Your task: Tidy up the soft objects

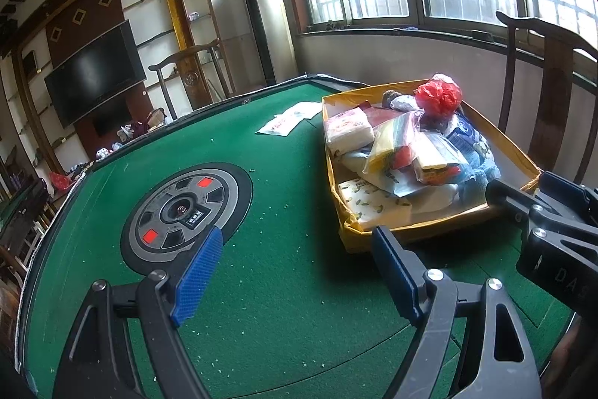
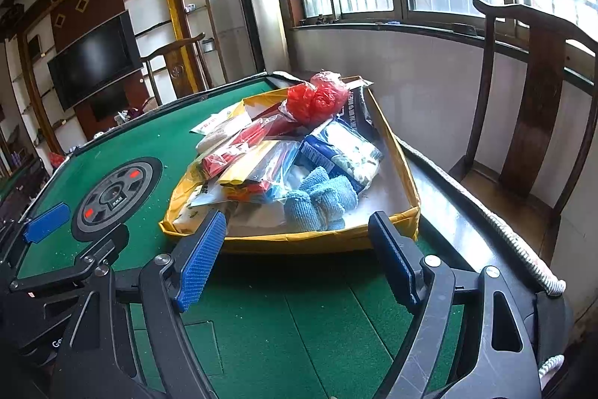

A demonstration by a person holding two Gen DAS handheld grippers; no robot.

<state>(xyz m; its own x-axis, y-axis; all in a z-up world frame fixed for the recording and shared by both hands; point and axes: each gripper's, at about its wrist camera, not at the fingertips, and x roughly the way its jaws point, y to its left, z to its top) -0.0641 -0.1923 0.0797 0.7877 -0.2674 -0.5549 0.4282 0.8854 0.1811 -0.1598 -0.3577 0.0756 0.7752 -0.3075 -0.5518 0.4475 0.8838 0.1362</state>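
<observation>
A shallow yellow cardboard box (image 1: 377, 233) (image 2: 299, 240) sits on the green table, piled with soft items: a red plastic bag (image 1: 439, 96) (image 2: 317, 98), tissue packs (image 1: 347, 131), clear zip bags (image 2: 258, 167) and a blue cloth (image 2: 321, 200). A flat white packet (image 1: 289, 122) lies on the felt beyond the box. My left gripper (image 1: 295, 272) is open and empty, above the felt left of the box. My right gripper (image 2: 297, 257) is open and empty, just in front of the box's near wall.
The table's round grey centre hub (image 1: 187, 208) (image 2: 116, 193) is to the left. A dark wooden chair (image 2: 530, 100) stands to the right by the window wall. A white rope (image 2: 486, 212) lies along the table's right edge.
</observation>
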